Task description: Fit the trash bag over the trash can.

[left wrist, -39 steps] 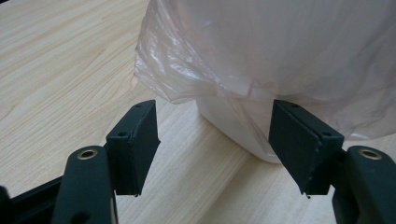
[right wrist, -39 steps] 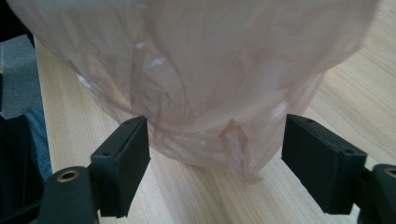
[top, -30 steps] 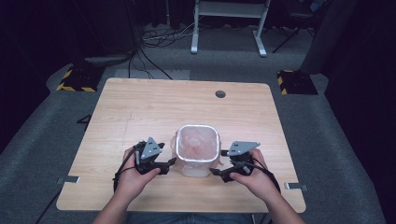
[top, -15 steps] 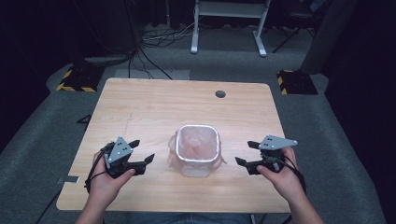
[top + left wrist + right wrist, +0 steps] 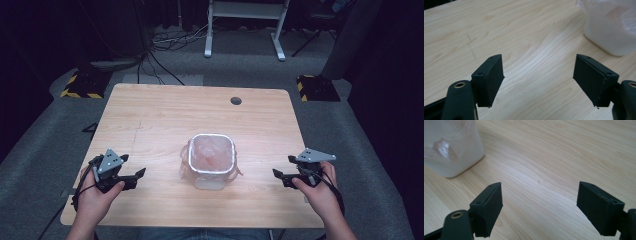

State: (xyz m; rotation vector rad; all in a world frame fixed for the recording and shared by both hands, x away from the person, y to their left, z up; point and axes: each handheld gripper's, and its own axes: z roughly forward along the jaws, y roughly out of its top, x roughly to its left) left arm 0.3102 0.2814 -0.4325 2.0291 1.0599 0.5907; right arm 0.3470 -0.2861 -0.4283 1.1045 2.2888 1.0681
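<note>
A translucent white square container (image 5: pixel 211 160), lined with a crinkled clear plastic bag, stands at the middle of the wooden table (image 5: pixel 160 115). My left gripper (image 5: pixel 136 177) hovers near the table's front left, well apart from the container, and points toward it. Its jaws have just been opening further, and nothing is between them. My right gripper (image 5: pixel 281 169) is at the front right, also open and empty. The left gripper view has its gripper (image 5: pixel 539 75) over bare wood with the container (image 5: pixel 611 30) at the upper right. The right gripper (image 5: pixel 539 200) has the container (image 5: pixel 449 147) at its upper left.
A dark round cable hole (image 5: pixel 236 100) sits near the table's far edge. Beyond the table, a white desk frame (image 5: pixel 245 20), loose cables (image 5: pixel 165 45) and two yellow-and-black striped blocks (image 5: pixel 80 84) lie on the grey floor.
Both grippers have drawn back sideways from the container's sides, left one to the left and right one to the right. The container stays in place.
</note>
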